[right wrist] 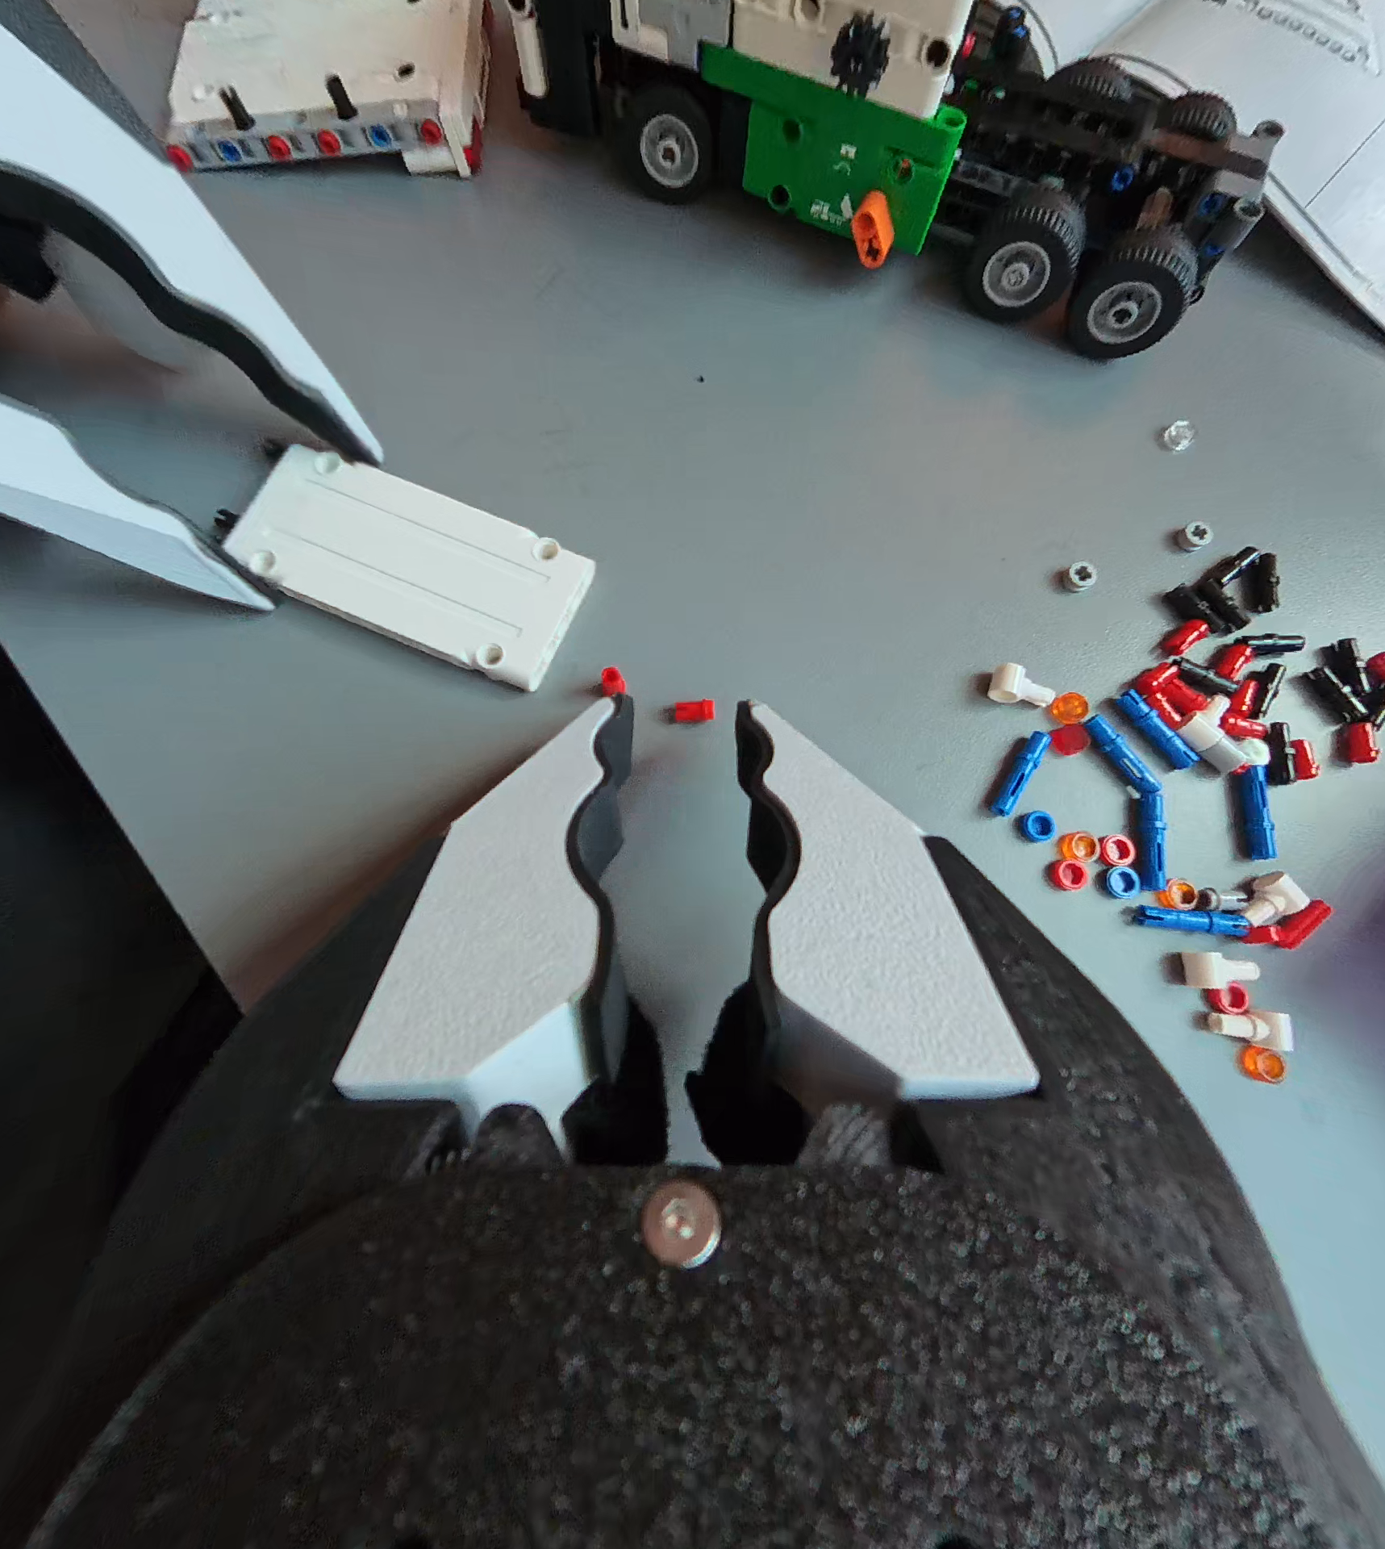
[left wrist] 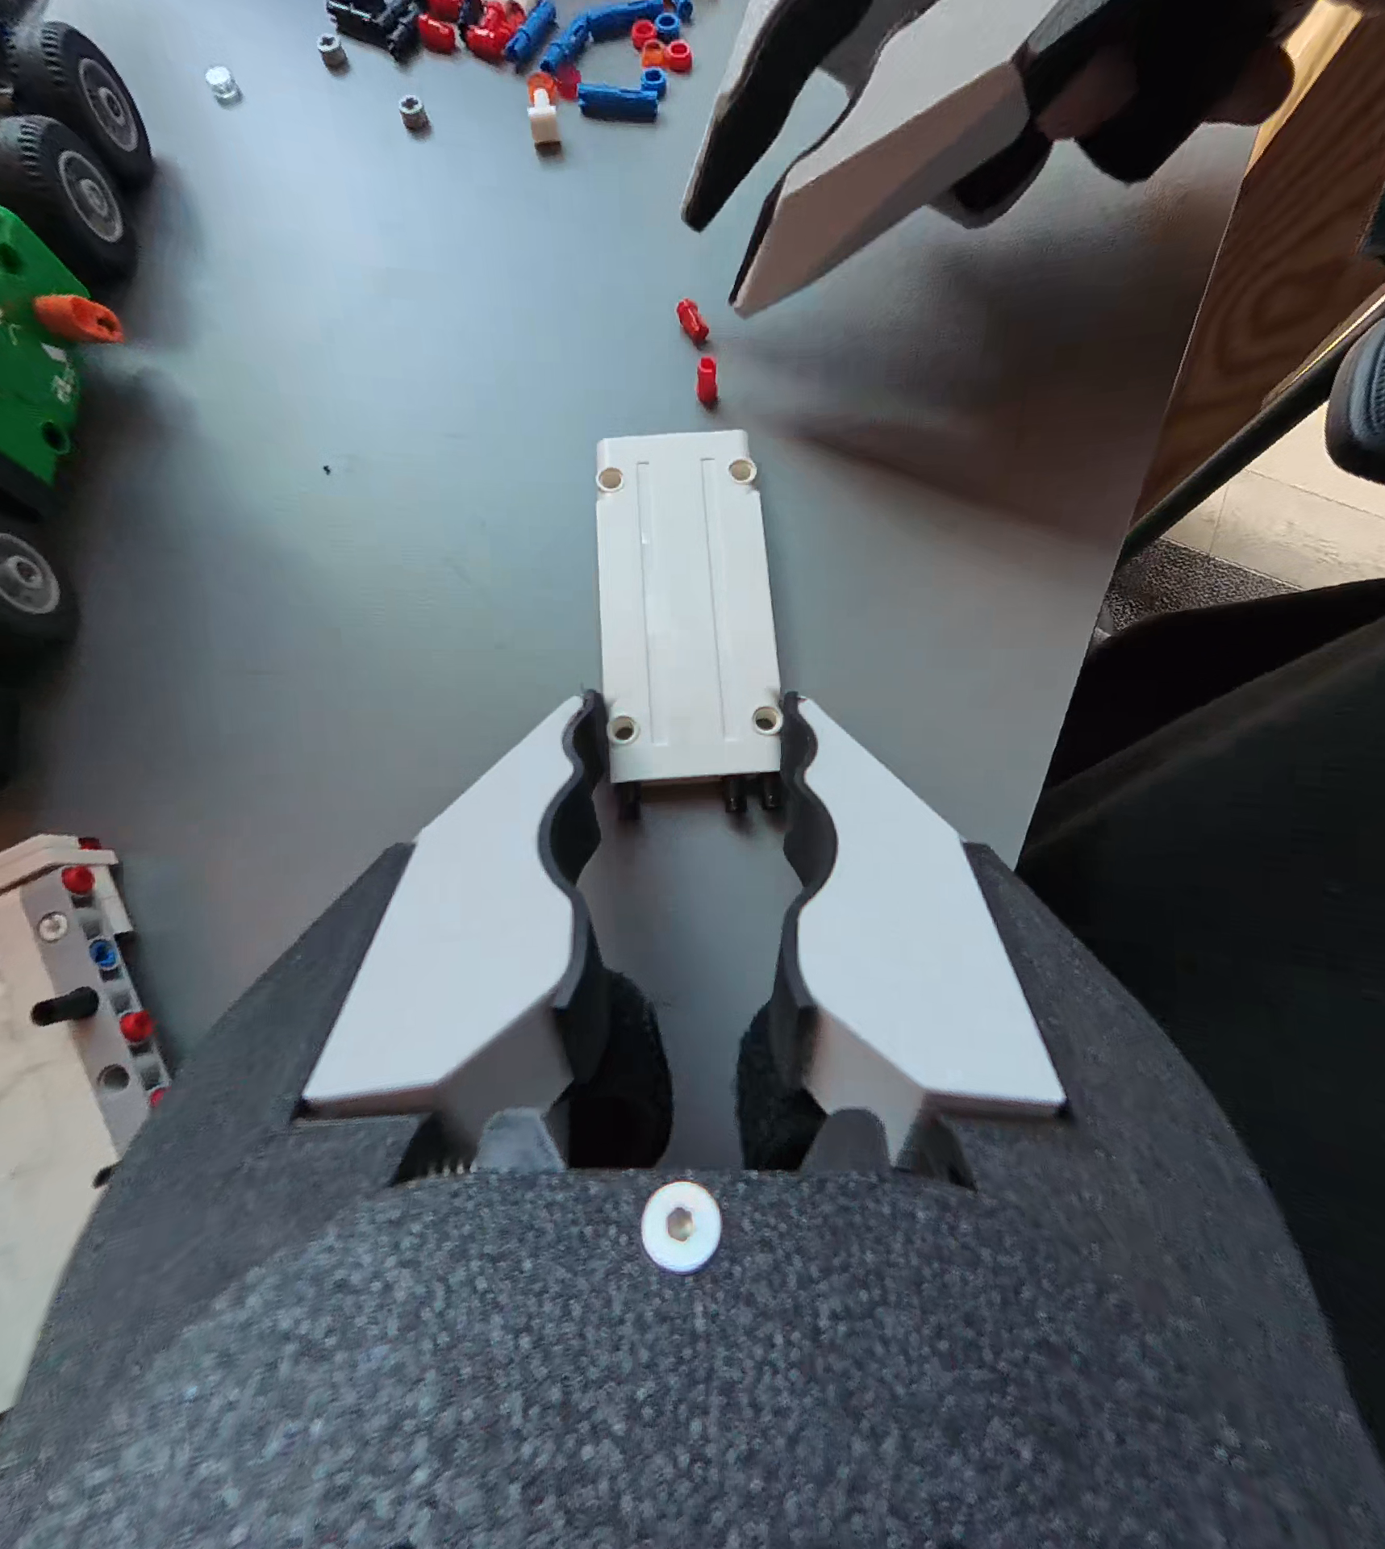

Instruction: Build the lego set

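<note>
A flat white panel (left wrist: 684, 587) with black pins at its near end lies on the grey table (left wrist: 337, 503). My left gripper (left wrist: 693, 712) is open. Its fingertips stand on either side of the panel's near end, close against its long edges. The right wrist view shows the same panel (right wrist: 412, 562) flat on the table with the left gripper (right wrist: 312, 528) at its end. My right gripper (right wrist: 684, 712) is open and low over the table. A small red pin (right wrist: 693, 712) lies loose just ahead of its tips, and a second red pin (right wrist: 611, 679) lies by the left fingertip (right wrist: 617, 721).
A green, black and white toy truck (right wrist: 840, 159) and a white block assembly (right wrist: 320, 84) stand at the far side. A pile of small red, blue, black and white parts (right wrist: 1217, 754) lies to the right. Printed sheets (right wrist: 1384, 168) lie at the far right. The table edge (left wrist: 1108, 545) runs beside the panel. One gripper's finger ends stand about 11 cm off the other's.
</note>
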Action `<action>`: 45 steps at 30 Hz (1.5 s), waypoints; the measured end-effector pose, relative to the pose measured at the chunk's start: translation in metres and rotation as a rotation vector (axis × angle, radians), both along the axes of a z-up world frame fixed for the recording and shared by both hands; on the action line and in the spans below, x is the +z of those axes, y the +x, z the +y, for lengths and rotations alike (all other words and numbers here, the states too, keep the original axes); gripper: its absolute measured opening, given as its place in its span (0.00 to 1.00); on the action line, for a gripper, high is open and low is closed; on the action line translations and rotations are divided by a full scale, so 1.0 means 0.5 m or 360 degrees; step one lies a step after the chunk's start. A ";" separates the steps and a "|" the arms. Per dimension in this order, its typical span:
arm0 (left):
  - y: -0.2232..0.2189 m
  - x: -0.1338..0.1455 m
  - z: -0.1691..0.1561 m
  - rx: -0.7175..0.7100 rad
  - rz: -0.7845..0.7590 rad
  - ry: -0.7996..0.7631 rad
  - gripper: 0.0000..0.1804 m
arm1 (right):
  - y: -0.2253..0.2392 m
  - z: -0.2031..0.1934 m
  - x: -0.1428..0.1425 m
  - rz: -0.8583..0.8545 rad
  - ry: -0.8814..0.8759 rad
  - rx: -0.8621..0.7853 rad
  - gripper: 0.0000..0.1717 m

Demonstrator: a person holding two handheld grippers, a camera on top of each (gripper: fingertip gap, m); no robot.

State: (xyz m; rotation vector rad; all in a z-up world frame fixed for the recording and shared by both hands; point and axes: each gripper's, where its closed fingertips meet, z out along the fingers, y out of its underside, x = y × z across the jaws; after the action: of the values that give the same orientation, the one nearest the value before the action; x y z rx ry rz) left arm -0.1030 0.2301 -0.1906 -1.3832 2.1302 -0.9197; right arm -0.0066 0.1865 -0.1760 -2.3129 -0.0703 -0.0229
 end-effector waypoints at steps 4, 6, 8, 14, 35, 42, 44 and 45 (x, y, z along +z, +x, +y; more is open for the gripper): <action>0.000 0.006 -0.001 -0.0082 -0.0091 0.0176 0.22 | -0.026 0.007 0.035 0.0263 0.0177 0.0008 0.17; -0.003 0.018 -0.002 -0.0169 -0.0237 0.0383 0.22 | -0.049 0.018 0.042 0.0505 0.0251 0.0058 0.24; -0.008 0.047 -0.014 -0.0246 -0.0412 0.0467 0.22 | -0.074 0.032 0.049 0.0792 0.0315 0.0112 0.28; -0.023 0.118 -0.021 -0.0302 -0.0724 0.0604 0.22 | -0.149 0.034 0.113 0.1497 0.0394 0.0420 0.06; -0.043 0.258 0.027 0.0093 -0.0798 -0.1742 0.03 | -0.190 0.073 0.216 0.1961 0.1025 0.0388 0.03; -0.053 0.266 0.030 0.0061 -0.0846 -0.1689 0.03 | -0.196 0.072 0.208 0.1861 0.0964 0.0399 0.06; -0.062 0.274 0.045 0.0043 -0.0891 -0.1566 0.02 | -0.173 0.055 0.210 0.1691 0.0940 0.0394 0.13; -0.065 0.272 0.055 0.0051 -0.0900 -0.1470 0.03 | -0.151 0.042 0.210 0.1560 0.0934 0.0369 0.13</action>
State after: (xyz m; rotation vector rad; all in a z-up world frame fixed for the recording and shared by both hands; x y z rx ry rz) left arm -0.1354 0.2576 -0.0545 -1.2619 1.2629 -2.1311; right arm -0.0824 0.2074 -0.0711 -1.5140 0.1507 1.0469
